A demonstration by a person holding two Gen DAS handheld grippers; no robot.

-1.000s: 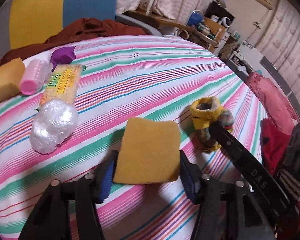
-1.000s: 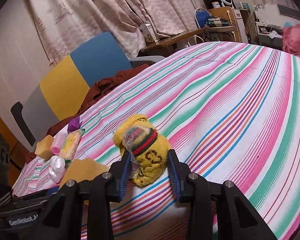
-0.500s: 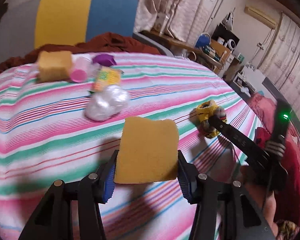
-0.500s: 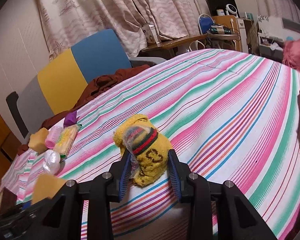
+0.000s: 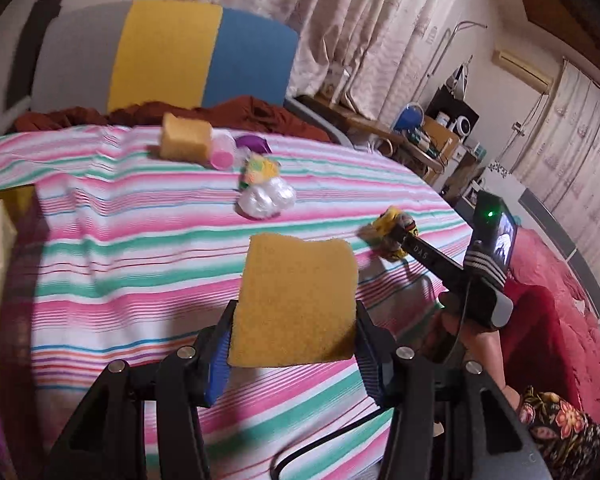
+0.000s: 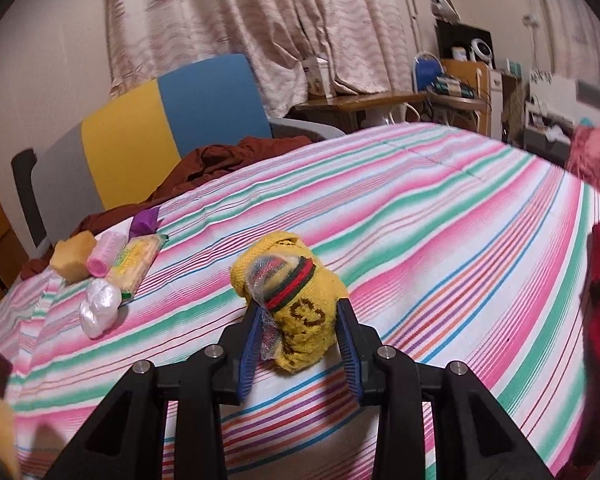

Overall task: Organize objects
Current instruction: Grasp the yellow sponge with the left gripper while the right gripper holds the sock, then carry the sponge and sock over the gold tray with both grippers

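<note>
My left gripper (image 5: 294,344) is shut on a flat yellow sponge (image 5: 296,300) and holds it above the striped bedspread (image 5: 140,264). My right gripper (image 6: 296,344) is shut on a yellow knitted sock bundle (image 6: 296,300) with a red-green band, low over the bedspread (image 6: 440,240); it also shows in the left wrist view (image 5: 394,232). A row of things lies at the far left: a thick yellow sponge (image 5: 185,142), a pink roll (image 5: 222,154), a yellow-green packet (image 5: 260,168), a clear plastic wad (image 5: 266,200).
A purple item (image 5: 252,143) lies behind the pink roll. A brown garment (image 6: 228,160) and a grey-yellow-blue chair back (image 6: 160,120) stand behind the bed. Red bedding (image 5: 548,320) lies to the right. Desks with clutter (image 6: 452,84) line the far wall.
My left gripper has pulled back and risen with the flat sponge, so the row of objects looks farther away. My right gripper has kept the sock bundle nearly still.
</note>
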